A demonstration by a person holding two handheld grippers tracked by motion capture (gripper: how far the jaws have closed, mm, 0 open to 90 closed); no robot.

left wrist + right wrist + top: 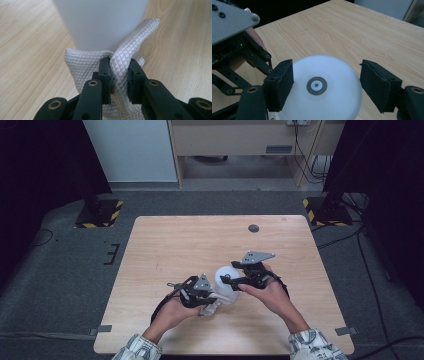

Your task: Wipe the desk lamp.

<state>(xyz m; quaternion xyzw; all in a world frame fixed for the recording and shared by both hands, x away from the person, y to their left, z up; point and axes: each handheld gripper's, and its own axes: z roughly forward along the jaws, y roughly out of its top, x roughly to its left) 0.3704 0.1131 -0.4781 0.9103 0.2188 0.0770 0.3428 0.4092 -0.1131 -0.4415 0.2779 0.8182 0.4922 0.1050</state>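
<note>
The left gripper point(119, 75) is pinching a quilted cloth point(125, 65) against the white bottle point(102, 22) at the table's near middle. The right gripper point(325, 85) is clasping that bottle, one jaw sitting on each side.

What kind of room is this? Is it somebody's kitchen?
Probably not a kitchen; it looks like a lab or workshop. A bare wooden table stands on grey carpet, with hazard-striped stand bases beside it, loose cables and dark curtains around.
</note>
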